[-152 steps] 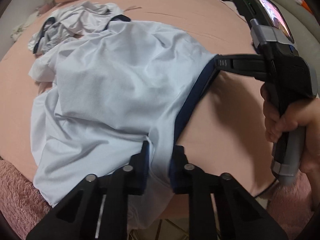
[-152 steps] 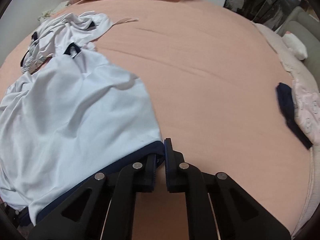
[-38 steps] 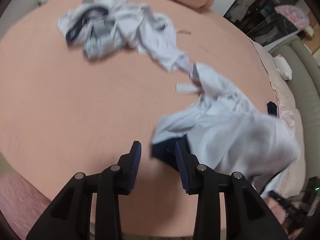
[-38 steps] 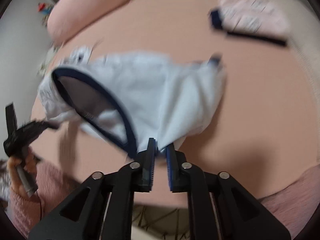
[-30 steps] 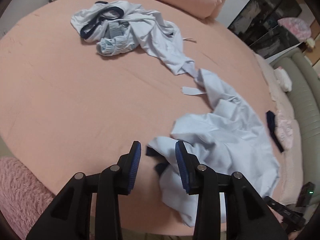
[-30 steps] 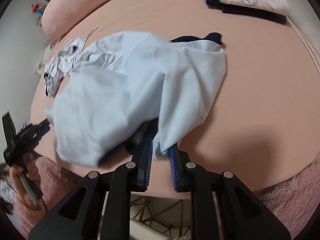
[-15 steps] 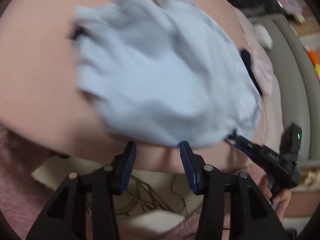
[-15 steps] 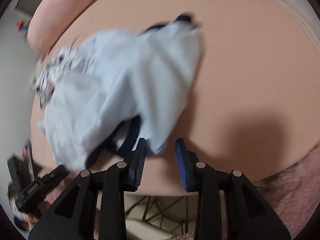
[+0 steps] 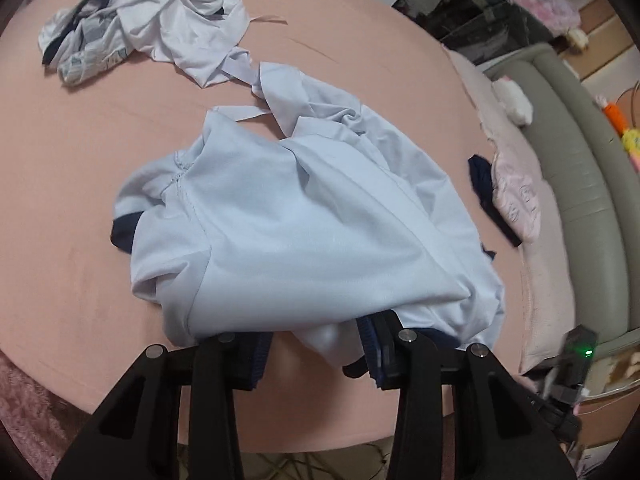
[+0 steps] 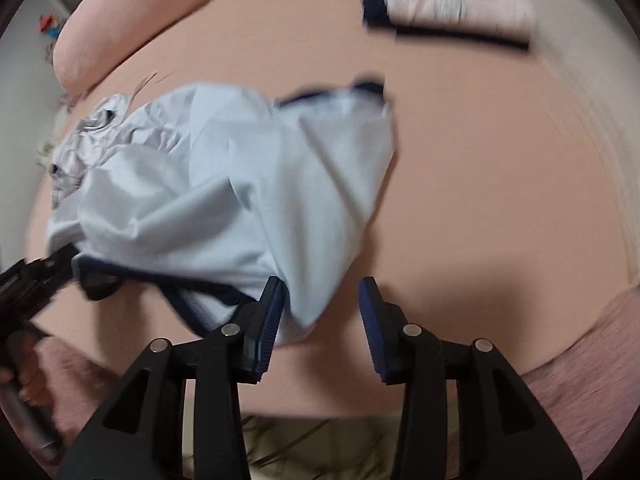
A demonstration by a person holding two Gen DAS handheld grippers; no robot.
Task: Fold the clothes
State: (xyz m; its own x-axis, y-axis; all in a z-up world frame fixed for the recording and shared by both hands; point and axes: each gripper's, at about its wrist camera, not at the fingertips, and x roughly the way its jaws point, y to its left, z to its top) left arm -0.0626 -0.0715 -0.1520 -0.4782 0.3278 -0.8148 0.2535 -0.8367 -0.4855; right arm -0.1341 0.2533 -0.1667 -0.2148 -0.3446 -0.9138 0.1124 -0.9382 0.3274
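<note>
A light blue garment with navy trim [image 9: 304, 224] lies crumpled on the pink bed [image 9: 72, 184]. Its near hem drapes over the tips of my left gripper [image 9: 316, 354], whose jaws stand wide apart around the cloth. In the right wrist view the same garment [image 10: 240, 200] is blurred, and one corner of it hangs between the fingers of my right gripper [image 10: 320, 320], which is open. The left gripper [image 10: 36, 276] shows at that view's left edge beside the navy hem. The right gripper [image 9: 568, 380] appears at the lower right of the left wrist view.
A heap of white clothes [image 9: 148, 28] lies at the far left of the bed. A folded pink garment on a navy one [image 9: 516, 196] sits at the right edge. A pink pillow [image 10: 132, 20] is at the head, a grey sofa [image 9: 580, 140] beyond. A fuzzy pink cover [image 10: 580, 360] borders the bed.
Both grippers held the garment's navy hem, swung it to the right and dropped it on the bed. Both have opened; the right one has spread wider in the last half second.
</note>
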